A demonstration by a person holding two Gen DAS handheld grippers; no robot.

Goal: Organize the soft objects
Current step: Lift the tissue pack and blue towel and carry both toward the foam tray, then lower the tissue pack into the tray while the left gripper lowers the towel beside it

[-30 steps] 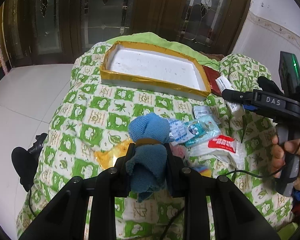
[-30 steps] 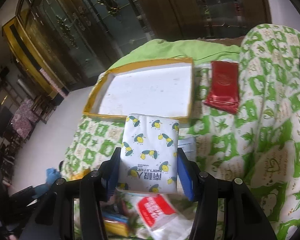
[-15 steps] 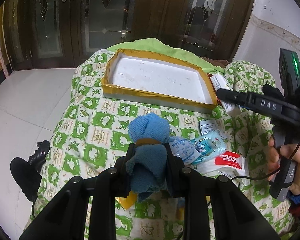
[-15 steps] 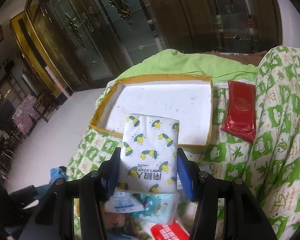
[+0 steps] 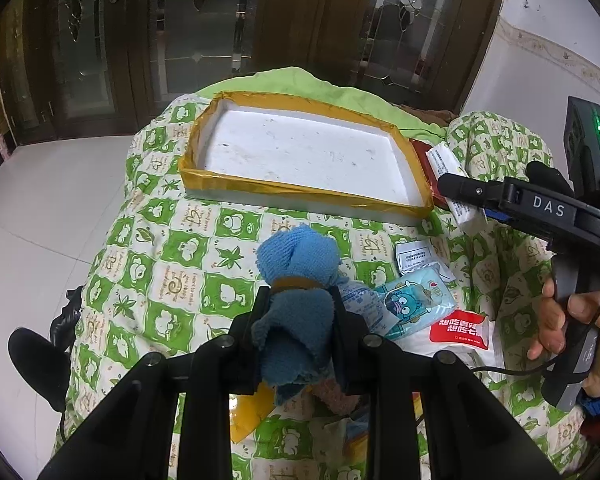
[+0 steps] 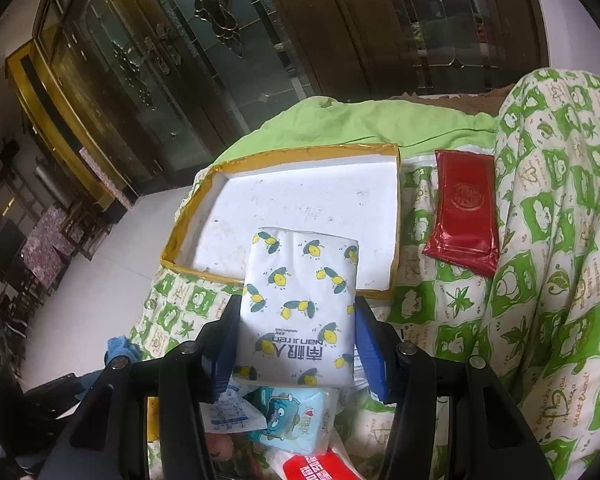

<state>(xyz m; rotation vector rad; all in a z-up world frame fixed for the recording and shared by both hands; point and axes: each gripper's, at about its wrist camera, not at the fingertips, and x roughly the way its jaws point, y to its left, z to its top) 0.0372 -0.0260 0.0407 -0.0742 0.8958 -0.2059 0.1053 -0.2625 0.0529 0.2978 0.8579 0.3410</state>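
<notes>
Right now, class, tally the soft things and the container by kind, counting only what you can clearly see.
Blue towel bundle, in the left gripper: 1
Tissue packs: 3, lemon-print in the right gripper, cartoon, red-label
Red pouch: 1
Tray: 1
Total: 6

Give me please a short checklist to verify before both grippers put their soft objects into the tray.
1. Left gripper shut on blue towel bundle: ok.
2. Right gripper shut on lemon-print tissue pack: ok.
3. Yellow-taped white tray has free floor: ok.
4. Tissue pack already over the tray: cannot tell; its far end overlaps the near rim in the right wrist view.
5. Towel bundle over the tray: not ok; it is short of the near wall.
6. Red packet outside the tray, beside its right wall: ok.
</notes>
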